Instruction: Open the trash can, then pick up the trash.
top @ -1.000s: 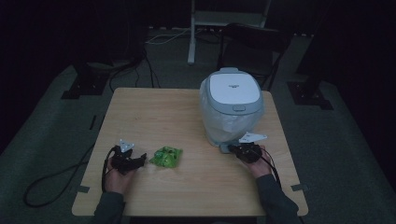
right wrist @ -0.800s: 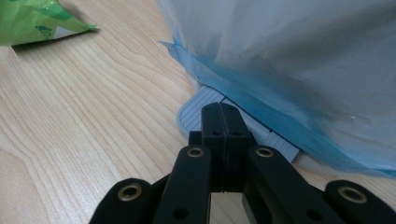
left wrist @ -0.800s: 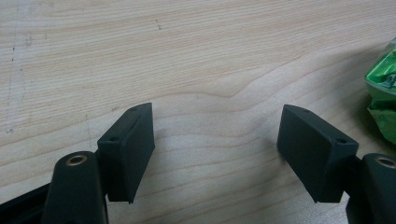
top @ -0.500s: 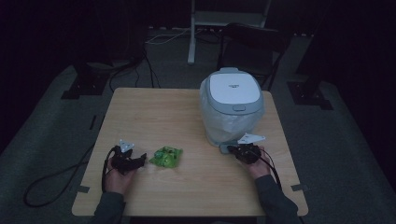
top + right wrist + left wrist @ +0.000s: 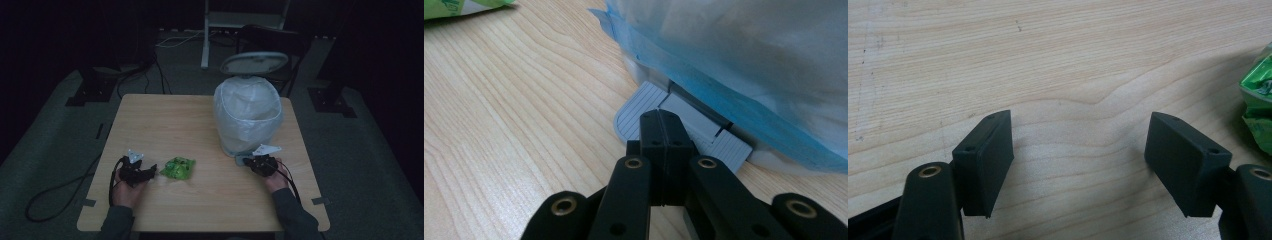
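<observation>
A white pedal bin point(image 5: 247, 117) lined with a pale plastic bag point(image 5: 749, 50) stands at the table's right, its lid point(image 5: 255, 62) raised at the back. My right gripper point(image 5: 253, 163) point(image 5: 660, 120) is shut with nothing between its jaws, and its tips rest on the bin's grey ribbed pedal point(image 5: 631, 117) point(image 5: 241, 160). A crumpled green packet point(image 5: 178, 168) point(image 5: 1260, 115) lies on the wood left of centre. Just to its left, my left gripper point(image 5: 150, 170) point(image 5: 1080, 135) stands open and low over bare table, the packet outside its jaws.
The wooden table point(image 5: 165, 120) has bare wood across its back and middle. The green packet's edge point(image 5: 464, 7) shows far off in the right gripper view. Cables trail off the table's left edge point(image 5: 55, 190). Stands and a chair sit on the dark floor behind.
The bin's lid, flat and closed in both earlier frames, now stands raised, showing the bag-lined mouth. Neither hand has visibly shifted.
</observation>
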The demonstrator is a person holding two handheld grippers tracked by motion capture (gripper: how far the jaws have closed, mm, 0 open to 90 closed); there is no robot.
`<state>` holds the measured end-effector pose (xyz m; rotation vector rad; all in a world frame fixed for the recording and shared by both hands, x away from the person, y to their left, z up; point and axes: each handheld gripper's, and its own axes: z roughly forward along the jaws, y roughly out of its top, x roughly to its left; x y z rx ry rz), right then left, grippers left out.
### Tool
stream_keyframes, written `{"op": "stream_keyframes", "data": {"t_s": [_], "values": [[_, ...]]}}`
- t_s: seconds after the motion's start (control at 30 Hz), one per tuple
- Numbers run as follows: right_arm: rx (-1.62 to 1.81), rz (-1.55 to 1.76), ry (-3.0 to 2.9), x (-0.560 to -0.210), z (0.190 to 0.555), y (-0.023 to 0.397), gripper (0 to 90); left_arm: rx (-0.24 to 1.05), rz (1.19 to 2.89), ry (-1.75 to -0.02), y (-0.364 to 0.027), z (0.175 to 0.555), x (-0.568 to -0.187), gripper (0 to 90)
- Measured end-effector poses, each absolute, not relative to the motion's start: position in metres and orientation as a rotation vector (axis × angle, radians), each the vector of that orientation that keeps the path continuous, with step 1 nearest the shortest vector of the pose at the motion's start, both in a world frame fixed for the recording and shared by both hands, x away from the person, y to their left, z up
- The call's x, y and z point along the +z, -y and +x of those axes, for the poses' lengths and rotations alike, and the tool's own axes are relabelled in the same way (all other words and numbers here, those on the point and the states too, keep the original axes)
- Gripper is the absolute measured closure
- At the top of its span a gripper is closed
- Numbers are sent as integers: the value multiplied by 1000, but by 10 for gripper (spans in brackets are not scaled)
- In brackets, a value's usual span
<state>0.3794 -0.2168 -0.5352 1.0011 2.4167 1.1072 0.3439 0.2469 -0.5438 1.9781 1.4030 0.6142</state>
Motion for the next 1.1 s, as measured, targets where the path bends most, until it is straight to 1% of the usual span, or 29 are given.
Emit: {"op": "stream_keyframes", "data": {"t_s": [0.87,0.9,0.93,0.97,1.07,1.1], "values": [[1137,1030,-2426,-536,381,219,899,602,1994,-1406,-246,342,-542,288],[1138,1033,-2426,-536,381,219,900,598,2001,-1404,-246,342,-541,295],[1137,1034,-2425,-536,380,219,899,586,2011,-1406,-245,340,-539,373],[1137,1034,-2425,-536,380,219,899,586,2011,-1406,-245,340,-539,397],[1139,1034,-2425,-536,381,219,899,596,2019,-1419,-243,338,-537,409],[1140,1033,-2425,-536,381,219,900,597,2014,-1412,-242,337,-536,427]]}}
